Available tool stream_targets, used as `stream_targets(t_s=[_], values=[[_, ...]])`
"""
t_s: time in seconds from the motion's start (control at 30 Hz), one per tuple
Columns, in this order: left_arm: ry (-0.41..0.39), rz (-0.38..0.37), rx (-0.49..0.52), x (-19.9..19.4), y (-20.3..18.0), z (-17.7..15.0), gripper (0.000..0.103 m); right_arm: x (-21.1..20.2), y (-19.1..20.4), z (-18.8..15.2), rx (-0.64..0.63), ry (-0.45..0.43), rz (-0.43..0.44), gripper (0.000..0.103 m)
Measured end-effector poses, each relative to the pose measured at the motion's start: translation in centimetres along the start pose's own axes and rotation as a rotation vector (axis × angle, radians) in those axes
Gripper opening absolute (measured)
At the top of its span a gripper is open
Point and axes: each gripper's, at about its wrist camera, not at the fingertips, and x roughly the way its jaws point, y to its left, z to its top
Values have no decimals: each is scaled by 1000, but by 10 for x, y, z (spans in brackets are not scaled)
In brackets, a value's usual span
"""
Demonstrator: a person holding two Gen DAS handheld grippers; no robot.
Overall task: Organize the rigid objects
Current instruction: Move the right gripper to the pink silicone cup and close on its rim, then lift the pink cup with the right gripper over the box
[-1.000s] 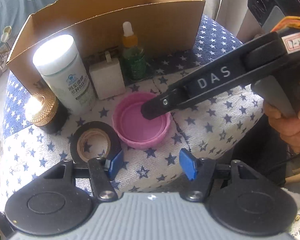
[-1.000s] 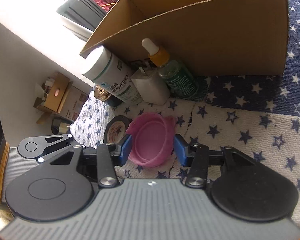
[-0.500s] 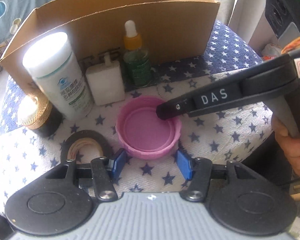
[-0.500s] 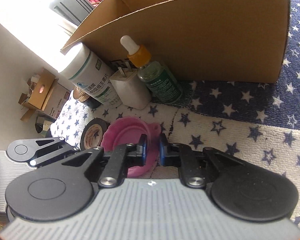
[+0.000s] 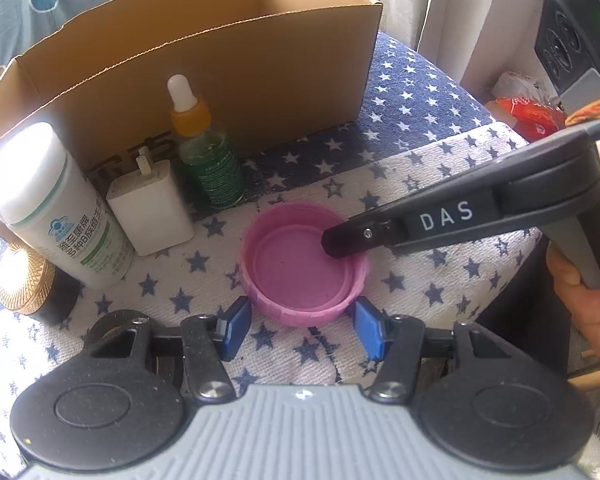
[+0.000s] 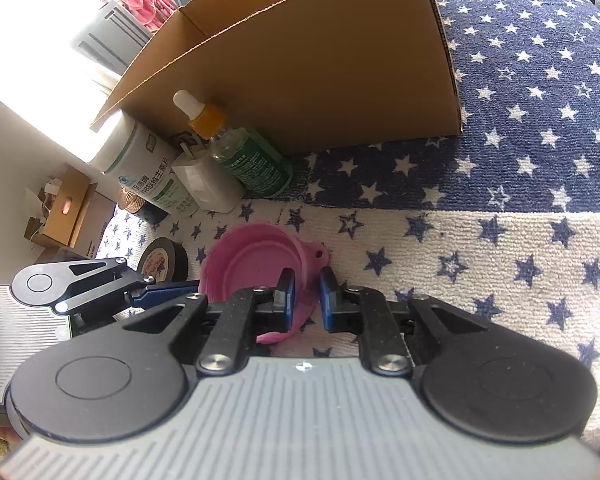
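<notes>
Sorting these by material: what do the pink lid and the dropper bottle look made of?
Pink lid: likely plastic, matte, with a moulded ribbed rim. Dropper bottle: see-through green body, glass or clear plastic, can't tell which; the white bulb looks like rubber.

The right gripper (image 6: 305,294) is angled steeply downward with its jaws pinched nearly together on a thin wall, gripped at the handle by a hand (image 5: 584,300), while the left gripper (image 5: 300,326) is pitched downward with its jaws held partly apart.
</notes>
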Motion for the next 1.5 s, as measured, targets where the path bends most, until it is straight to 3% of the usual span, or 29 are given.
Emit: stream_targets(t_s=[0.27, 0.63, 0.87, 1.13, 1.37, 1.5], values=[[11, -38, -18, 1, 7, 3, 57, 0, -3, 1, 11, 1, 21, 15], [14, -36, -19, 6, 6, 6, 62, 2, -12, 2, 60, -18, 59, 16], [-31, -49, -26, -2, 7, 4, 62, -8, -6, -2, 54, -64, 41, 12], [-145, -73, -32, -60, 9, 1, 61, -57, 41, -3, -57, -187, 3, 12], [-305, -37, -84, -119, 46, 37, 61, -94, 102, 52, -230, -318, 25, 12], [-338, 4, -118, -128, 80, 68, 60, -86, 122, 109, -291, -305, 64, 12]])
